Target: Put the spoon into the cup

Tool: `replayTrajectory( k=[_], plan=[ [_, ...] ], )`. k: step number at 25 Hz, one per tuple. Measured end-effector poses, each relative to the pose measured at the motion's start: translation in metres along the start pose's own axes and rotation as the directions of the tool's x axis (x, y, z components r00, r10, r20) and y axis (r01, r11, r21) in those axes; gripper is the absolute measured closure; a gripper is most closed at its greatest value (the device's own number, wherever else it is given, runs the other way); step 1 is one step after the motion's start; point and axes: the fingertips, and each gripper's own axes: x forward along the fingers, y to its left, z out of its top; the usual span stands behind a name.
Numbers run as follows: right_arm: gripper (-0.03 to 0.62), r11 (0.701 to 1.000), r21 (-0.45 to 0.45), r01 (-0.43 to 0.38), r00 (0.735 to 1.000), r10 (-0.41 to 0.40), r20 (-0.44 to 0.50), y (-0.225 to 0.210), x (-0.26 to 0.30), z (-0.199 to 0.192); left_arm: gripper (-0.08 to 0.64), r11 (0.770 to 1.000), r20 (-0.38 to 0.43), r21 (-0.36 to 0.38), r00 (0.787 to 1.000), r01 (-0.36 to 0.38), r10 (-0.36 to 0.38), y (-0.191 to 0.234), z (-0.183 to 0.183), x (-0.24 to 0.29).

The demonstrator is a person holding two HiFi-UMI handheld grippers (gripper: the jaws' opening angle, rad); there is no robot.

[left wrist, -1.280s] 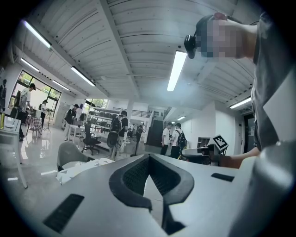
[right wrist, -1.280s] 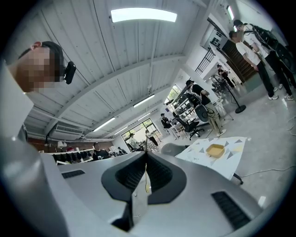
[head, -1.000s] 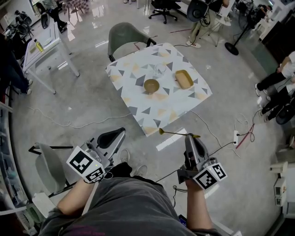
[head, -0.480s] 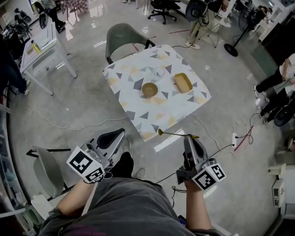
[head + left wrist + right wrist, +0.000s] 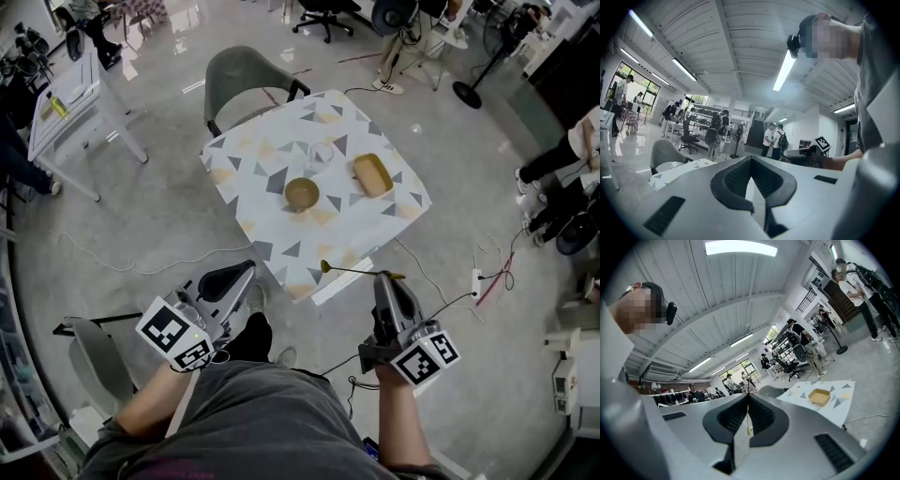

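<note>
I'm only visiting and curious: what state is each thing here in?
spoon: gripped at its handle, held in the air.
right gripper: jaws shut on the spoon.
left gripper: jaws shut, nothing between them.
cup: upright, no spoon in it.
bowl: upright, looks empty.
yellow dish: upright, looks empty.

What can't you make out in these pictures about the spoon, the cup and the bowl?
Cup: head view, clear glass and too small to tell its contents.
Spoon: right gripper view, edge-on between the right tongs, its bowl end unreadable.
Bowl: head view, too small to tell its contents.
</note>
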Motion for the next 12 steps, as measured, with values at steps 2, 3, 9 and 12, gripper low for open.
replayTrajectory(
  k=[2,3,9,12],
  plan=[
    [0.571,1.000,-0.001,0.007,1.000,-0.007,-0.001,-0.004,0.013,0.002,0.545,1.000,-0.004,-0.002,1.000,0.008,-0.008,0.012,0.001,0.008],
    [0.569,1.000,-0.001,0.011,1.000,-0.011,-0.002,-0.006,0.019,0.002,0.545,1.000,-0.005,-0.004,1.000,0.012,-0.012,0.018,0.003,0.012],
    [0.569,0.999,0.001,0.036,0.999,-0.036,-0.009,-0.017,0.057,0.003,0.545,0.999,-0.019,-0.016,0.999,0.029,-0.029,0.059,0.005,0.032],
    [0.569,0.999,0.001,0.046,0.999,-0.046,-0.011,-0.020,0.077,0.004,0.545,0.999,-0.024,-0.023,0.999,0.041,-0.041,0.077,0.007,0.041]
  ],
)
